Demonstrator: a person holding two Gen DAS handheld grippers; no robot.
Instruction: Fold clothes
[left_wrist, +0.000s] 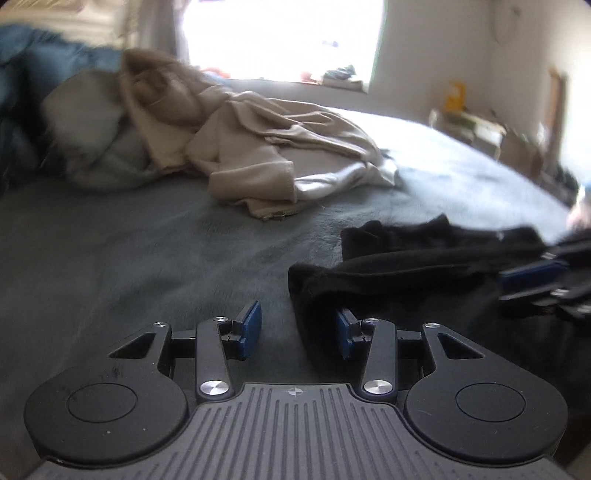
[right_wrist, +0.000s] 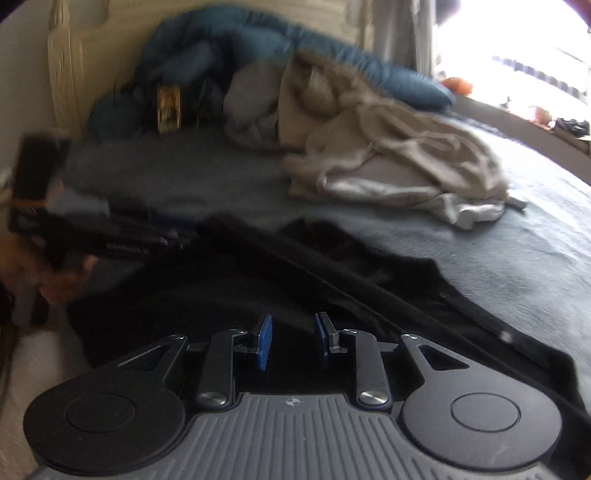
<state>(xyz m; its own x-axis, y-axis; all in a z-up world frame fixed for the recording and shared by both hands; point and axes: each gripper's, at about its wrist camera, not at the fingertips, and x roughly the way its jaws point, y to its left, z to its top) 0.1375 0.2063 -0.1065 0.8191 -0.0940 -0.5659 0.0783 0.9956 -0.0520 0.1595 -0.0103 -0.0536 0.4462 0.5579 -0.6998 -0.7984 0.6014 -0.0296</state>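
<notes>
A black garment (left_wrist: 424, 266) lies crumpled on the grey bed cover (left_wrist: 129, 258), low and to the right in the left wrist view. My left gripper (left_wrist: 298, 330) is open just above the cover. The garment's near left edge hangs in front of its right pad (left_wrist: 343, 336), and nothing is pinched. In the right wrist view the black garment (right_wrist: 295, 280) spreads under my right gripper (right_wrist: 293, 339), whose blue pads stand apart with no fold pressed between them. The right gripper (left_wrist: 535, 284) shows blurred at the far right of the left view. The left gripper (right_wrist: 122, 240) shows blurred at the left of the right view.
A heap of beige clothes (left_wrist: 258, 147) (right_wrist: 388, 158) lies farther back on the bed, against a grey pillow (left_wrist: 85, 122) and a blue duvet (right_wrist: 229, 48). A hand (right_wrist: 55, 273) holds the left gripper. A bright window (left_wrist: 284, 37) and cluttered shelves (left_wrist: 480, 129) lie beyond.
</notes>
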